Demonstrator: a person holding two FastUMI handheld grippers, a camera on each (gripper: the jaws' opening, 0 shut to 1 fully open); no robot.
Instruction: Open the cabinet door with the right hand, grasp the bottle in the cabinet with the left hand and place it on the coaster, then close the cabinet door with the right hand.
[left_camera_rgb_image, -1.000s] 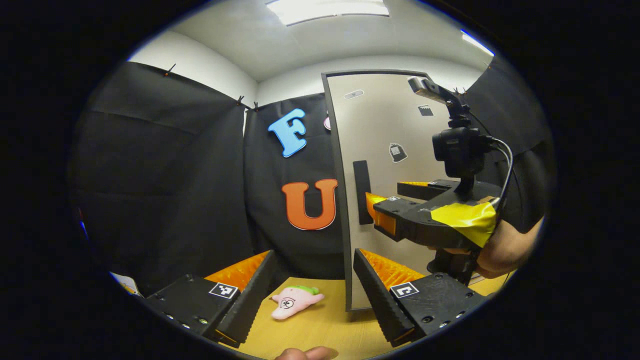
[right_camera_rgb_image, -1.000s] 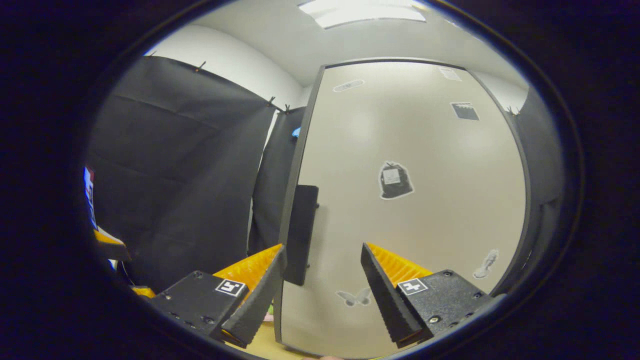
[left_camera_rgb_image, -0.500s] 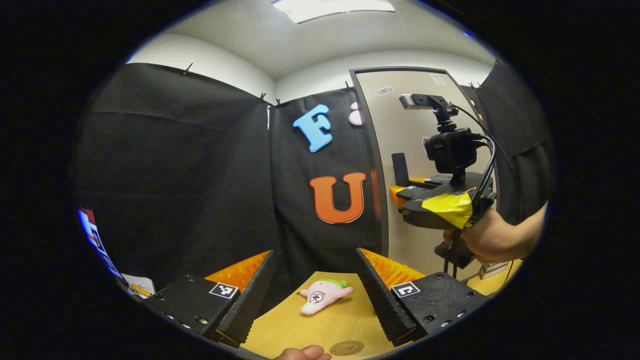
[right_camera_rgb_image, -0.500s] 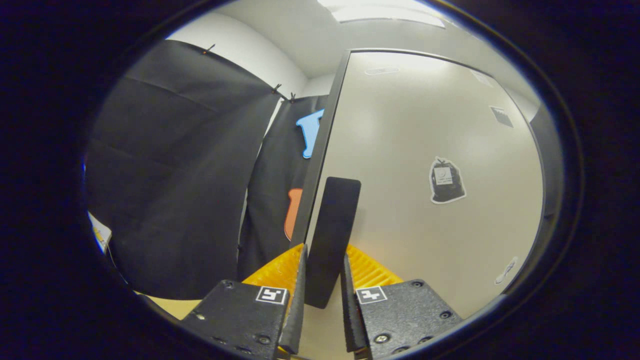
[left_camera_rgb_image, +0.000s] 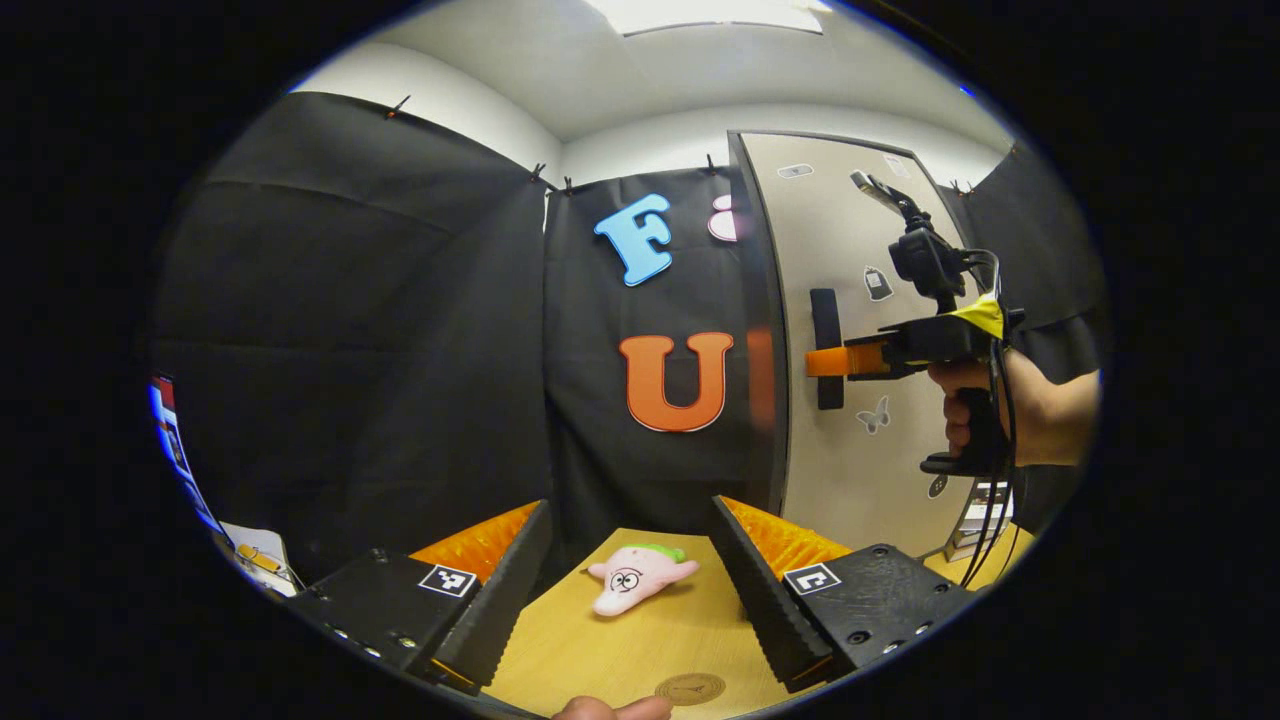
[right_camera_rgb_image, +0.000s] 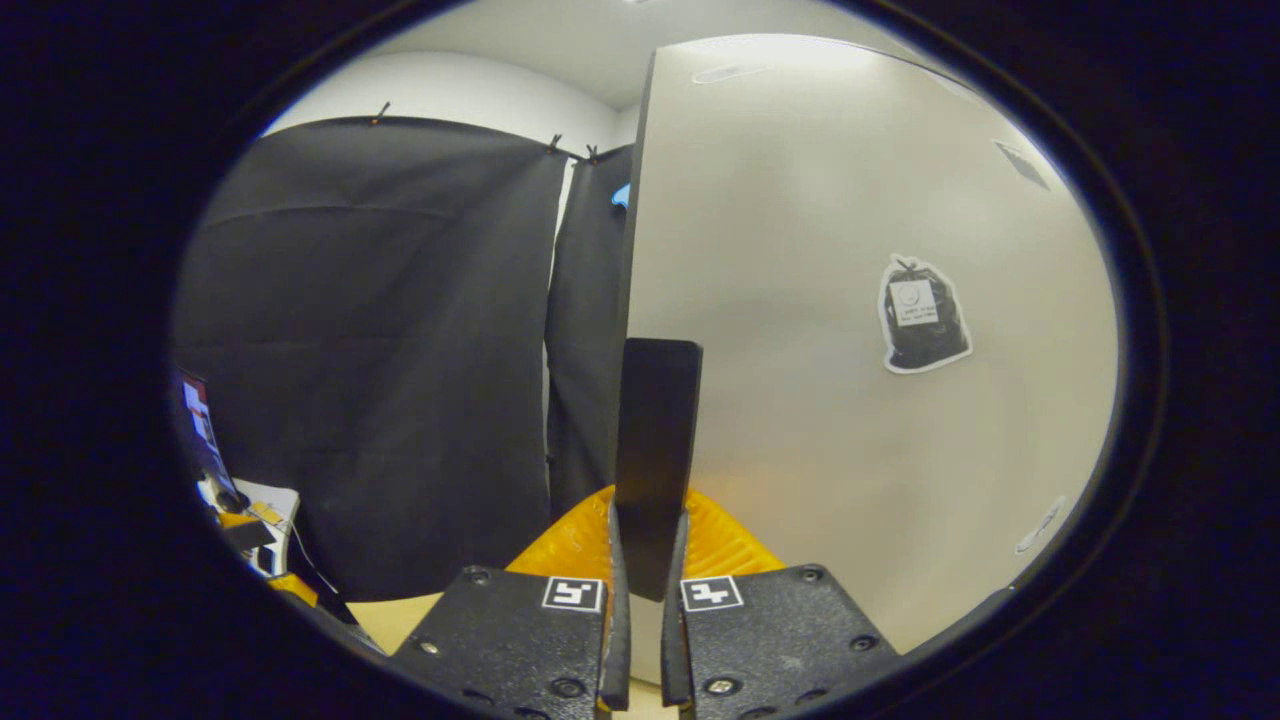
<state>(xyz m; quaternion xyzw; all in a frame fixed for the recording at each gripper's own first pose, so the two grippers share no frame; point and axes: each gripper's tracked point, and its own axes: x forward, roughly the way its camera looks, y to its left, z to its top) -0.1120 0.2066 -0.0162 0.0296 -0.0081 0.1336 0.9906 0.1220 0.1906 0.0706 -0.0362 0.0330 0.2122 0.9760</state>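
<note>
We've got the right gripper (right_camera_rgb_image: 640, 600) pinching the flat black handle (right_camera_rgb_image: 655, 450) of the pale grey cabinet door (right_camera_rgb_image: 850, 300); next, we swing it outward. Left gripper (left_camera_rgb_image: 630, 575) waits spread above the round brown coaster (left_camera_rgb_image: 690, 688); bottle unseen.

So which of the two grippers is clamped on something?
The right gripper, shut on the cabinet door's handle. The left gripper is open above the table.
</note>
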